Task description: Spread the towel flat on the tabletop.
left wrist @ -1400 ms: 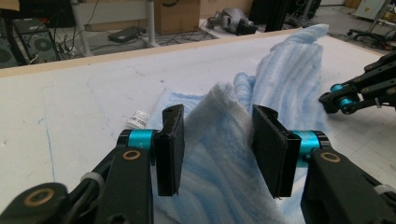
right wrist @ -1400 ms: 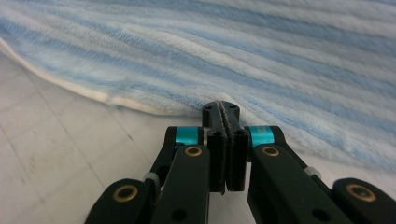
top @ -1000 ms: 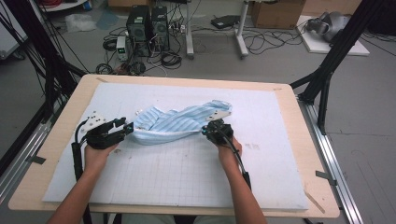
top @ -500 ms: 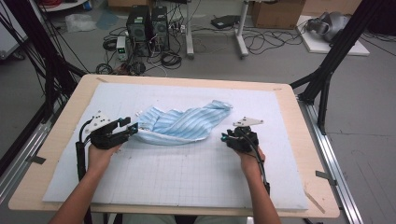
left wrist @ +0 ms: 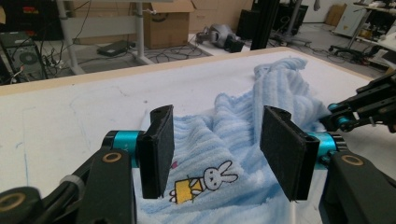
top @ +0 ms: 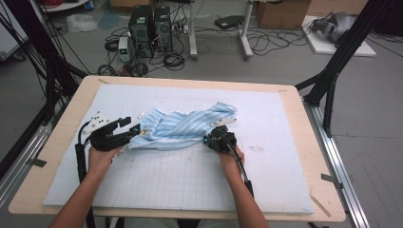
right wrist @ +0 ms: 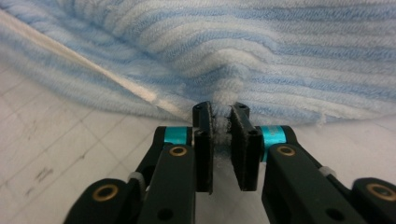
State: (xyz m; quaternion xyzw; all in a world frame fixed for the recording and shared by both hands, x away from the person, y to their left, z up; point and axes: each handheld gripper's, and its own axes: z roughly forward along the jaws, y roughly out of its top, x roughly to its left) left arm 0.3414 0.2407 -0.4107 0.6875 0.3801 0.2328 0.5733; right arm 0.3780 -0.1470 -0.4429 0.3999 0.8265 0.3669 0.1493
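Striped blue towel (top: 183,129) lies crumpled mid-table on the white mat (top: 190,180). Right gripper (right wrist: 222,116) has just closed, pinching the towel's near edge. Left gripper (left wrist: 215,154) has just widened; its jaws straddle the towel's bunny corner without pressing it.

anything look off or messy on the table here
The blue striped towel lies crumpled and bunched rather than flat on the white mat. The right tongs pinch its near edge; the left tongs stand open over its rabbit-print corner.
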